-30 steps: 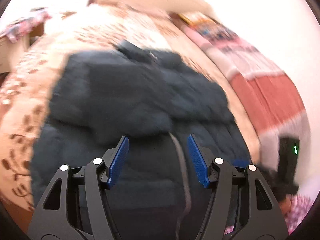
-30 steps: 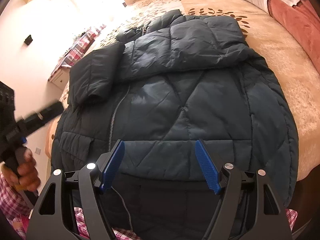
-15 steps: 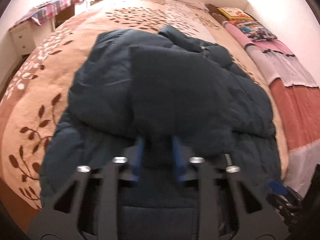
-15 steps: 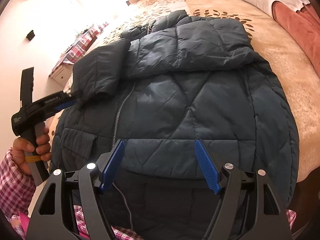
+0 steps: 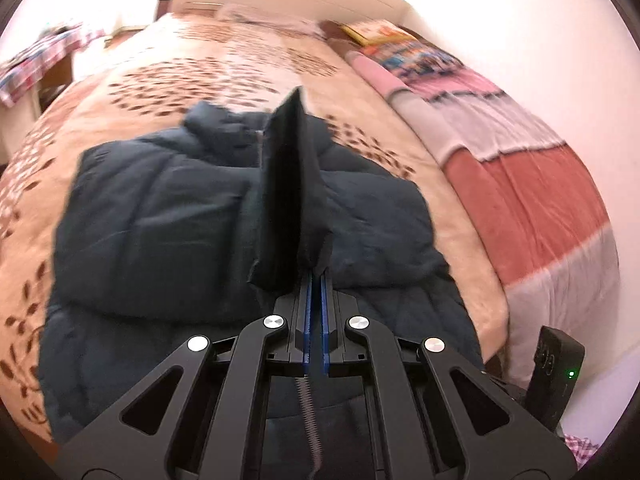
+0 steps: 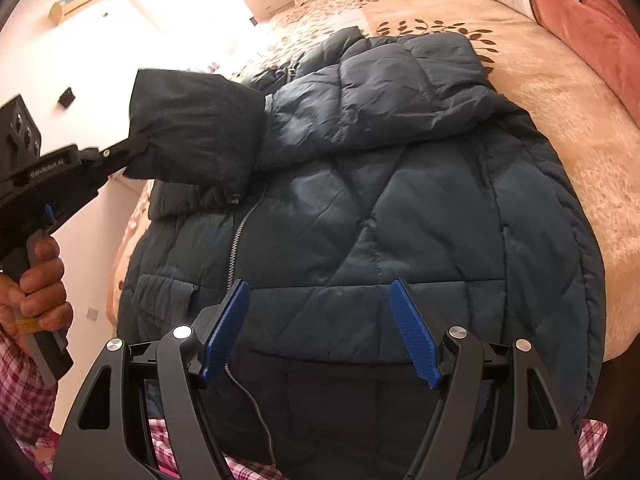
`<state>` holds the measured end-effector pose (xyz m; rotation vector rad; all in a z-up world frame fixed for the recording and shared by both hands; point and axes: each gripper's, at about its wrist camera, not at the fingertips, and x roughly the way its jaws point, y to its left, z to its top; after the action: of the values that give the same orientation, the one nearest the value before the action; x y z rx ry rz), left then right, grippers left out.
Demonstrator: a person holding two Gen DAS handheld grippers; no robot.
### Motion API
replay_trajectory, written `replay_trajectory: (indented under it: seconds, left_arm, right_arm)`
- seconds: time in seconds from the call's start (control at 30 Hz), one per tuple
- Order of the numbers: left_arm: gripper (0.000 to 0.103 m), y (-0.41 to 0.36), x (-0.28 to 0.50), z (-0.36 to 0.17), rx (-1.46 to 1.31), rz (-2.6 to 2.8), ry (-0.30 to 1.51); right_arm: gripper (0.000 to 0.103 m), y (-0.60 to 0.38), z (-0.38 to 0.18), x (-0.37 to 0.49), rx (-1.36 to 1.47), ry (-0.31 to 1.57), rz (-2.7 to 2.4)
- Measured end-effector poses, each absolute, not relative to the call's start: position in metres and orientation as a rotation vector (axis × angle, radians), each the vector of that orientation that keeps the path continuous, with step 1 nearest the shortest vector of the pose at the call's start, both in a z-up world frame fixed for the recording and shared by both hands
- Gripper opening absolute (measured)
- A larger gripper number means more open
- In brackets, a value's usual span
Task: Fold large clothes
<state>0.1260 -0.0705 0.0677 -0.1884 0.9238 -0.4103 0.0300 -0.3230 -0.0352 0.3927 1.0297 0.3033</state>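
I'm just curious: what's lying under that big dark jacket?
The jacket lies on a beige leaf-patterned bedspread, which shows all around it. Whatever sits directly beneath it is covered. The left gripper lifts one sleeve off it.

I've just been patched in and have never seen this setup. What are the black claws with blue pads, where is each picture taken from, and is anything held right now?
There is no robot arm: a person holds a hand-held two-finger gripper in each hand, and each gripper carries a wide-angle camera looking forward along its fingers.

A dark padded jacket lies spread, zip up, on a bed with a leaf-patterned beige cover.

In the left wrist view, the left gripper has just closed; its blue pads are pinched on the cuff end of one sleeve, lifted clear of the jacket's body.

The right wrist view shows that same gripper from the side, at the left of the picture, with the person's hand around its handle. The right gripper hovers over the jacket's lower part, jaws wide apart, nothing between them.
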Motion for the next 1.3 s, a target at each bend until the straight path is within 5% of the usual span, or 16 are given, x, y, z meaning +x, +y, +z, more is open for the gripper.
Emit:
replay_trajectory:
  seconds: [0.17, 0.27, 0.33, 0.4, 0.83, 1.3]
  left_arm:
    - [0.004, -0.113, 0.132, 0.059, -0.086, -0.437, 0.946]
    - [0.016, -0.125, 0.136, 0.051, -0.066, -0.458, 0.982]
    - [0.049, -0.129, 0.135, 0.049, -0.074, -0.483, 1.002]
    - [0.064, -0.130, 0.130, 0.050, -0.082, -0.519, 1.001]
    - [0.068, -0.125, 0.106, 0.067, -0.182, -0.681, 0.986]
    - [0.068, -0.021, 0.058, 0.055, -0.265, -0.451, 0.981]
  right_arm:
    - [0.072, -0.334, -0.038, 0.028, 0.427, 1.026, 0.300]
    - [0.072, -0.338, -0.041, 0.026, 0.443, 1.031, 0.301]
    - [0.072, -0.340, -0.042, 0.026, 0.449, 1.030, 0.302]
    - [0.072, -0.342, -0.042, 0.027, 0.456, 1.026, 0.302]
    - [0.072, -0.336, -0.044, 0.042, 0.428, 1.026, 0.311]
    - [0.072, -0.331, -0.057, 0.112, 0.612, 1.068, 0.339]
